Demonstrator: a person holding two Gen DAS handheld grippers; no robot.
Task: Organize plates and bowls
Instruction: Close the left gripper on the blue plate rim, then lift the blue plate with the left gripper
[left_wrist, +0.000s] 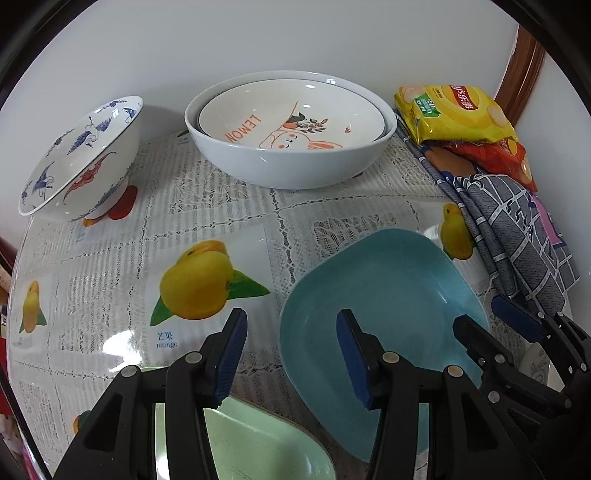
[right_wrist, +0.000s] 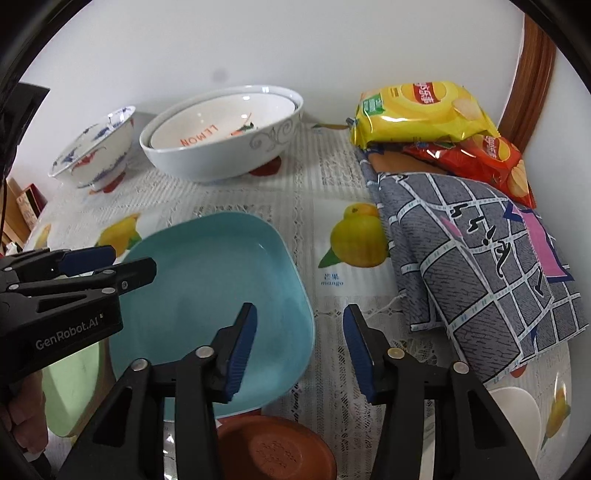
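Blue pads line both grippers, and both sets of jaws stand spread with nothing between them; the left gripper (left_wrist: 291, 354) hangs over the near-left rim of a light blue plate (left_wrist: 388, 288), while the right gripper (right_wrist: 300, 347) straddles that same plate's right edge, one finger above its basin and the other above the tablecloth (right_wrist: 332, 177). Nearest of all, a pale green plate (left_wrist: 258, 443) lies under the left gripper, just beside the blue one, and a brown dish (right_wrist: 280, 450) sits below the right gripper, its far rim tucked against the blue plate's near edge. A white plate (right_wrist: 517, 410) shows at the near right, partly hidden by the gripper frame. Farther out, the lace-patterned tablecloth carries printed mangoes, and a grey checked cloth (right_wrist: 480, 266) lies folded along the right side. Behind the cloth a yellow chip bag (right_wrist: 417, 110) rests on top of a red chip bag (right_wrist: 480, 158). At the back, near the wall, a large white bowl (left_wrist: 291, 162) holds a smaller plate with orange "LEMON" lettering (left_wrist: 291, 118) nested inside it. To its left, well apart from the blue plate, a blue-and-white bowl (left_wrist: 81, 162) painted with cranes stands tilted on its foot
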